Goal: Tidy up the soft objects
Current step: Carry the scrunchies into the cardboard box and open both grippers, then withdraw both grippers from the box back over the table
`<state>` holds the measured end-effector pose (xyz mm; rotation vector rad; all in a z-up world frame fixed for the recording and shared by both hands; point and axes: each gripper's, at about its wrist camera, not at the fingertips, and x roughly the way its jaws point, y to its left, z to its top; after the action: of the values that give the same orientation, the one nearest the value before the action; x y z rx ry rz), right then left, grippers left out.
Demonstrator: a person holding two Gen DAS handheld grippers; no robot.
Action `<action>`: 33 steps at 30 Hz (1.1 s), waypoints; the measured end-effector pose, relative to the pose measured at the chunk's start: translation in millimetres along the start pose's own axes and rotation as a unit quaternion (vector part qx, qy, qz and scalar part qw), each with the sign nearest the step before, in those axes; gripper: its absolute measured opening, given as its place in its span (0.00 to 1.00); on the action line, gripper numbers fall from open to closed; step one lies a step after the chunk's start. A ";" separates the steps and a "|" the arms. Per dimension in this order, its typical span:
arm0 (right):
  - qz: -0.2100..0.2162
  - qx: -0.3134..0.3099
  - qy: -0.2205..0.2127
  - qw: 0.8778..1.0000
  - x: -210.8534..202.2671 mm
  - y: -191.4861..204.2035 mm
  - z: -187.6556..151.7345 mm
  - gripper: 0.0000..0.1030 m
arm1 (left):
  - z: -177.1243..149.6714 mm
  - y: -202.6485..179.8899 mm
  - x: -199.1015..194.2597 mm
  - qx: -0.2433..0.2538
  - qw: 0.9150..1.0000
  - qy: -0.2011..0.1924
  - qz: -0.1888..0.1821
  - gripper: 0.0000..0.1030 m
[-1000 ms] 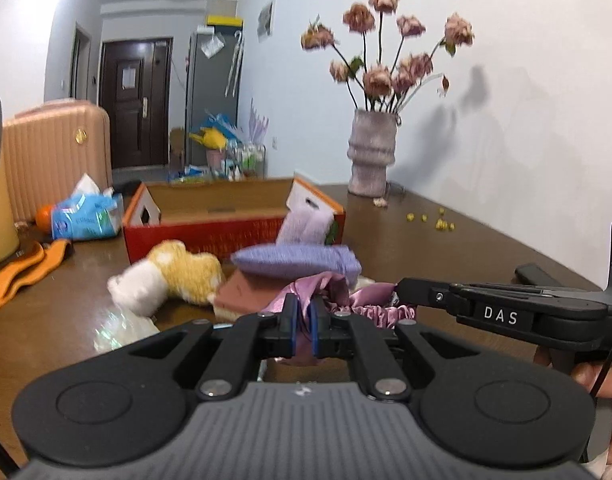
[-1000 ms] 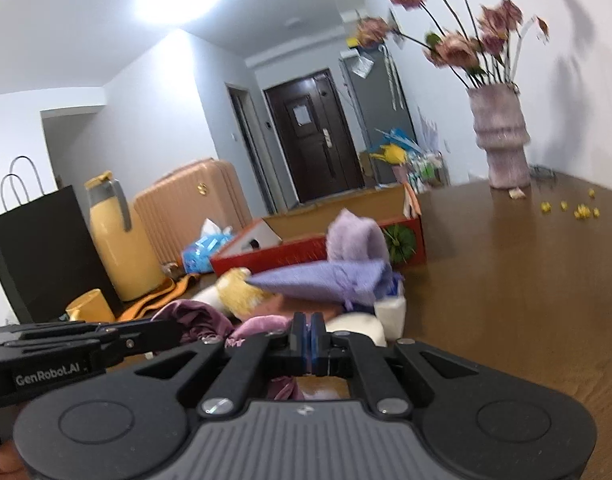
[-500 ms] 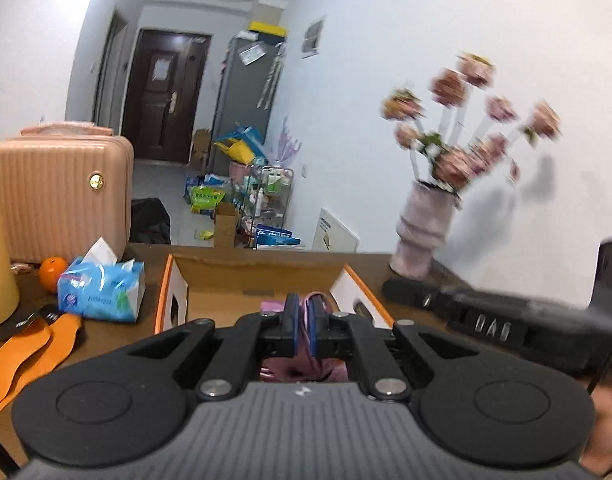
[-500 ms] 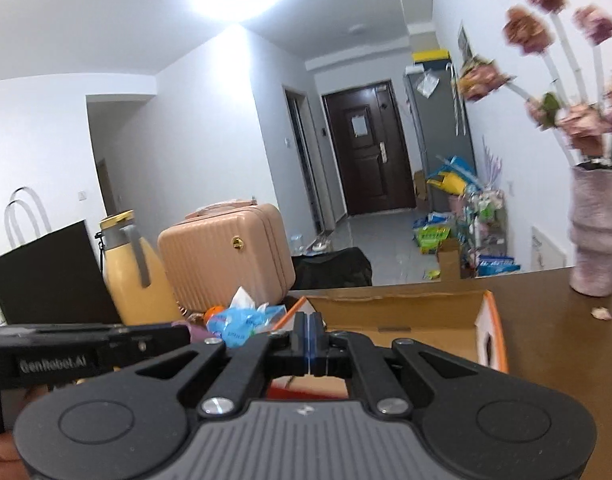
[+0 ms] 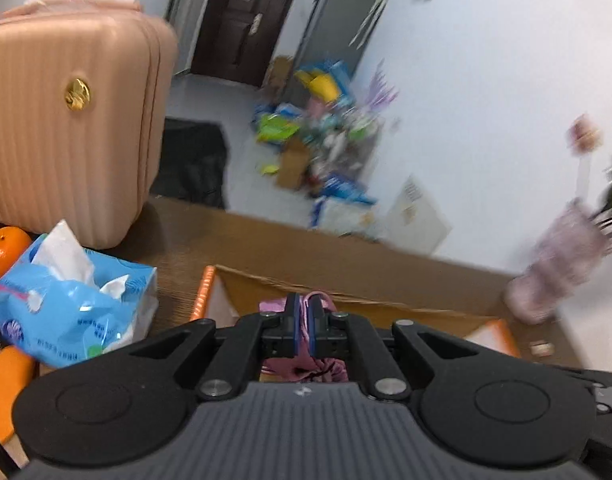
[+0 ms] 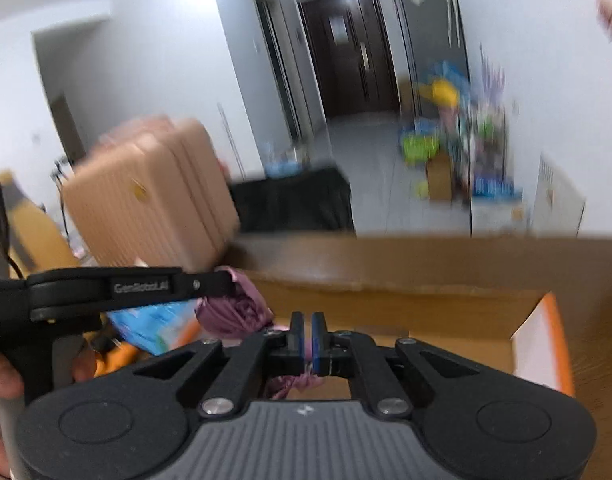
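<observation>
Here the left gripper [image 5: 304, 320] is clamped on the pink satin cloth [image 5: 306, 366], hanging over the open cardboard box [image 5: 406, 312]. Rightward, the right gripper [image 6: 307, 338] pinches the same cloth's other end above that box.

blurred vase [image 5: 558, 268], orange [image 5: 6, 252] half hidden
</observation>
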<state>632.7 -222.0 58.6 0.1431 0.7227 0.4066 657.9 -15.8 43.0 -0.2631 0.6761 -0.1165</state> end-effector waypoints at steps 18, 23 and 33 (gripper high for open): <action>-0.063 0.013 0.050 0.997 1.7 -16.8 1.5 0.70 | -2.2 -8.3 -43.0 0.128 0.990 -0.025 0.057 0.85; -0.123 0.000 -0.008 0.992 -78.3 -19.2 -10.7 0.91 | -25.6 -10.4 -108.4 0.175 0.979 -0.058 0.085 0.98; -0.148 -0.033 -0.143 0.978 -218.3 20.7 -83.2 1.00 | -106.1 -13.1 -247.9 0.160 0.970 -0.161 0.080 1.00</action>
<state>423.1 -293.4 136.0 0.0286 0.4361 0.1209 398.5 -2.5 116.5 0.0852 0.3448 -0.0250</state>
